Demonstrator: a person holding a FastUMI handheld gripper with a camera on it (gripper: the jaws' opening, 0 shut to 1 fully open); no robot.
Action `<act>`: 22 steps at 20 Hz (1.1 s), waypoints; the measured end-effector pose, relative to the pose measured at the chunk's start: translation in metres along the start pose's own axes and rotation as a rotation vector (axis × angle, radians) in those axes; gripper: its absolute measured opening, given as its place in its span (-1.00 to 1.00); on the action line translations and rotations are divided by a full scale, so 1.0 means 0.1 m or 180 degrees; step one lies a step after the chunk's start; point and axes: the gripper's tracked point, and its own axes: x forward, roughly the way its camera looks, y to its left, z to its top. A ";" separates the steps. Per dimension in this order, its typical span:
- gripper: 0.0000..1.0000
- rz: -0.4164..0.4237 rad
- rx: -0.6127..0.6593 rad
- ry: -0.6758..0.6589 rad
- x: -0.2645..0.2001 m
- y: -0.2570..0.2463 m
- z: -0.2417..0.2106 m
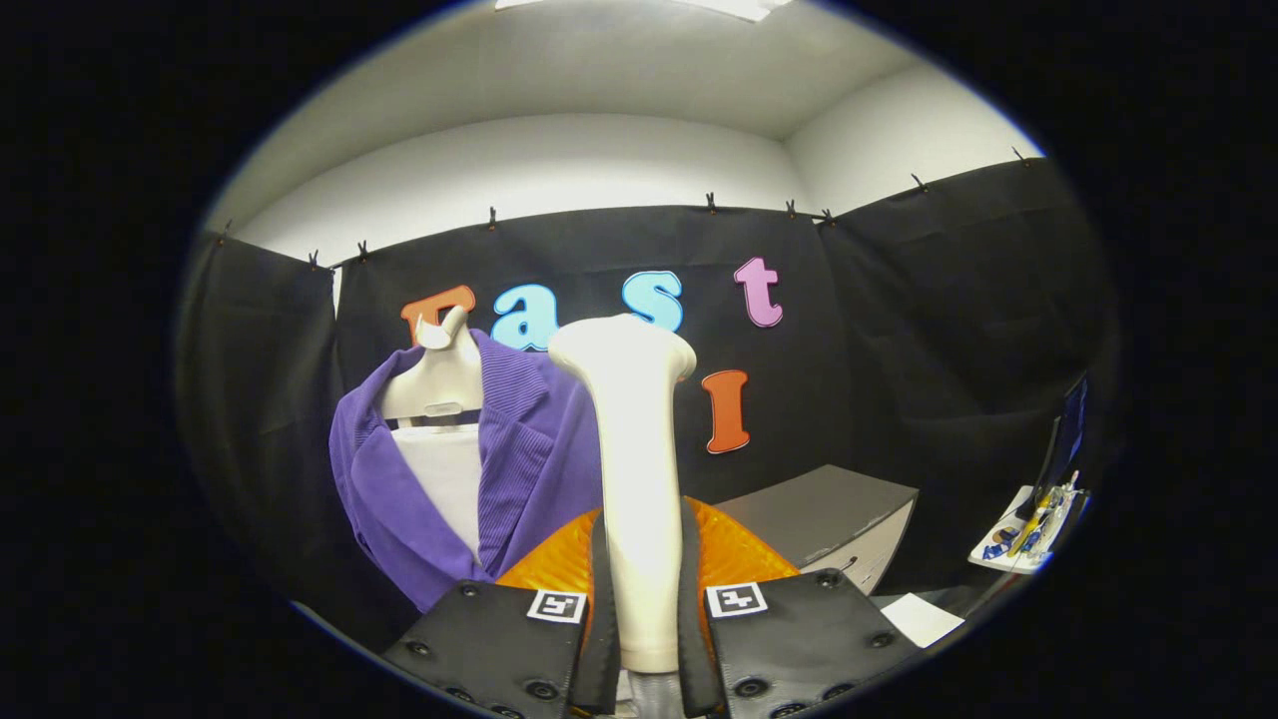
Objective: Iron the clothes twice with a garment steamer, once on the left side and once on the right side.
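Garment steamer [639, 469] upright between the fingers [597, 619], cream handle clamped by both, flared head at top rising well above them. Gripper [644, 624] closed narrow on the handle, a finger pressing on each side. Purple garment [529, 449] hangs on a white mannequin form [444, 384] just beyond the fingers and to their left, collar open, white panel [444, 479] showing down the front. Steamer head sits beside the garment's right shoulder; can't tell if touching. Grey box [829, 514] on the surface beyond the fingers to the right. White paper slip [921, 619] near the right finger. White tray [1023, 539] with small tools further right, well apart from the steamer.
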 end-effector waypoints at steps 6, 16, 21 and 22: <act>-0.39 0.0060 -0.0119 0.0099 0.03 0.40 -0.30; -0.39 -0.0004 -0.0271 0.0178 0.20 0.56 -0.55; -0.39 -0.0095 -0.0306 0.0316 0.30 0.49 -0.85; -0.38 -0.0093 -0.0325 0.0353 0.32 0.49 -0.92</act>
